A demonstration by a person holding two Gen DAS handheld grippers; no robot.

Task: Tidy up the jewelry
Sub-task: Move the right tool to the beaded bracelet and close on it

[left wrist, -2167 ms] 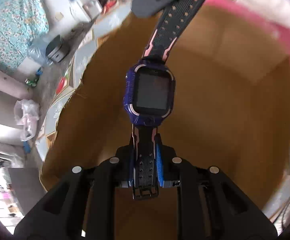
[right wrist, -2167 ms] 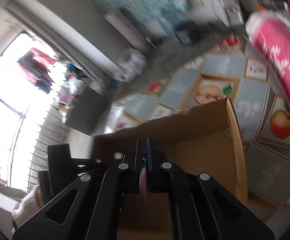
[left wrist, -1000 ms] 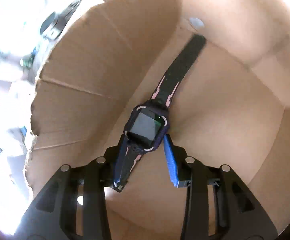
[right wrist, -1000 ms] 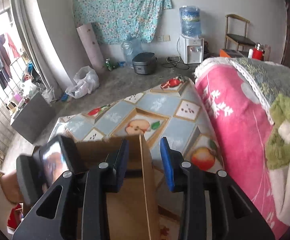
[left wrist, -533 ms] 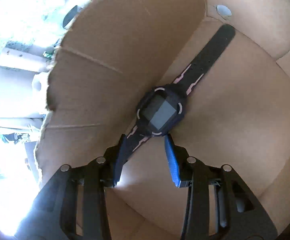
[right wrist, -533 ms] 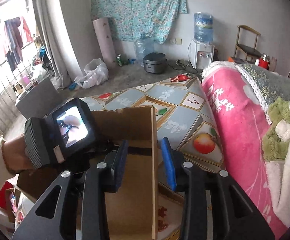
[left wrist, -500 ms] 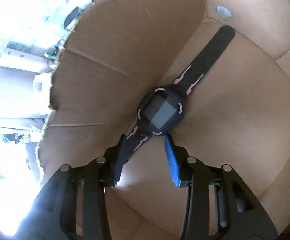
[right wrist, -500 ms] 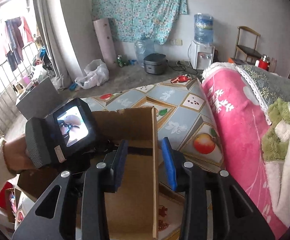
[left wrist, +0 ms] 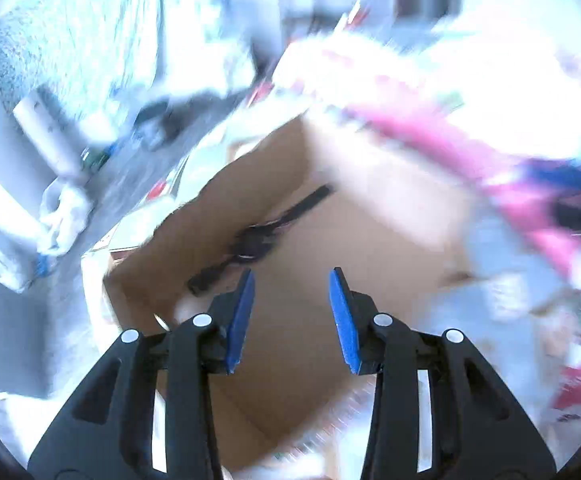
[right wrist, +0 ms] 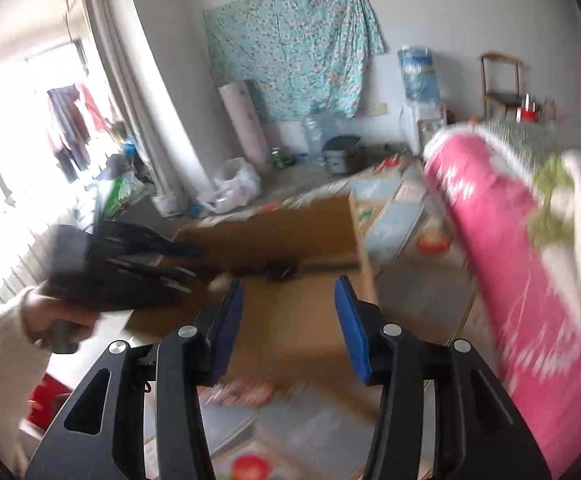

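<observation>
A dark purple smartwatch (left wrist: 256,240) with a black strap lies inside an open cardboard box (left wrist: 370,248), against its left wall. My left gripper (left wrist: 290,312) is open and empty, raised above the box, a little back from the watch. My right gripper (right wrist: 288,316) is open and empty, above the box's near right edge. In the right wrist view the watch (right wrist: 282,268) shows as a dark strip inside the box (right wrist: 290,320), and the left gripper's body (right wrist: 106,268) is held in a hand on the left. Both views are motion-blurred.
A pink patterned blanket (right wrist: 530,272) lies right of the box. A mat with fruit pictures (right wrist: 402,216) covers the floor under the box. A water dispenser (right wrist: 418,92), a chair (right wrist: 502,84), a rice cooker (right wrist: 340,156) and bags stand by the far wall.
My left gripper has drawn back up out of the box, leaving the watch lying inside. My right gripper has pulled back and stays open.
</observation>
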